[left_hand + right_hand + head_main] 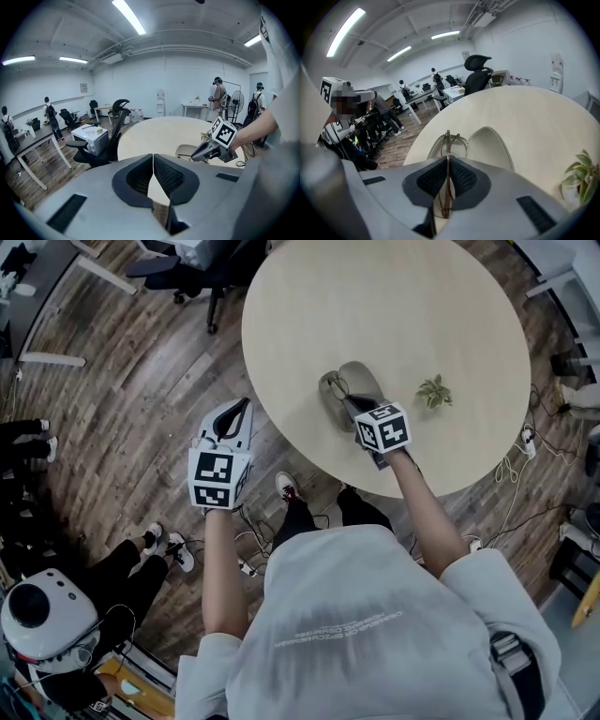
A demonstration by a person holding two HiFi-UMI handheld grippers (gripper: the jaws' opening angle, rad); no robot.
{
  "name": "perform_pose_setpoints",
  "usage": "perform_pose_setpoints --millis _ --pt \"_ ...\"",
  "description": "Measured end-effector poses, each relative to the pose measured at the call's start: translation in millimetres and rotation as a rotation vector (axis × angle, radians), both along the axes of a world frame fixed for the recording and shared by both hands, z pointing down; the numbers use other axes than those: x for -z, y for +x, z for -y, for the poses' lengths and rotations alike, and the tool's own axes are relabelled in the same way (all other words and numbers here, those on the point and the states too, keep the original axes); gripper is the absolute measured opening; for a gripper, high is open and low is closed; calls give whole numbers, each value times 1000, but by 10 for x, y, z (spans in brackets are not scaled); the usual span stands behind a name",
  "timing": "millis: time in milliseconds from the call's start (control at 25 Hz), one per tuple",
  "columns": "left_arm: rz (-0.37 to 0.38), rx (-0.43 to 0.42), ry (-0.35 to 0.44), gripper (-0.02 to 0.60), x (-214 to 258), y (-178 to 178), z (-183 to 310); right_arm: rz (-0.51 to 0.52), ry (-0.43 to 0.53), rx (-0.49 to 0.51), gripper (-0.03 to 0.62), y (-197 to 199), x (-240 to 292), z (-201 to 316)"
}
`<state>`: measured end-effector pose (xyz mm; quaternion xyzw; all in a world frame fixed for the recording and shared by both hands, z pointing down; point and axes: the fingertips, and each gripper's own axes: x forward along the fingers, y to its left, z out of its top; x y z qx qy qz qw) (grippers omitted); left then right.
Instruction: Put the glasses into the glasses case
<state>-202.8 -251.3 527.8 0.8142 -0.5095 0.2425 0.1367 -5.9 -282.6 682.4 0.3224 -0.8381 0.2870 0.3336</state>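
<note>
An open beige glasses case (pixel 349 390) lies on the round table (pixel 394 306), near its front edge. My right gripper (pixel 352 407) is shut on thin gold-rimmed glasses (pixel 447 149), holding them folded just over the case (pixel 487 145). The lenses reach toward the case's left half. My left gripper (pixel 234 418) hangs off the table's left edge above the floor, shut with nothing in it (pixel 153 180). From the left gripper view I see the right gripper (pixel 213 147) beside the case (pixel 187 151).
A small green plant sprig (pixel 434 390) lies on the table right of the case. A black office chair (pixel 197 273) stands at the table's far left. A person (pixel 56 615) sits on the floor at lower left. Cables run under the table's right side.
</note>
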Motion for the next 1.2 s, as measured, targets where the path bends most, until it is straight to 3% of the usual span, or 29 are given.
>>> perform_pose_setpoints --millis 400,560,800,1000,1200 --pt "-10 26 -29 15 -116 -17 -55 19 -61 6 20 -92 -181 -57" --pt "-9 33 -42 15 -165 -64 -110 84 -112 -19 20 -172 -168 -39" --pt "-9 39 -59 15 -233 -128 -165 238 -269 -86 20 -285 -209 -90" --pt "-6 38 -52 15 -236 -106 -175 157 -251 -34 33 -282 -310 -114" --pt "-7 44 -42 15 -174 -141 -246 131 -210 -19 104 -251 -296 -123"
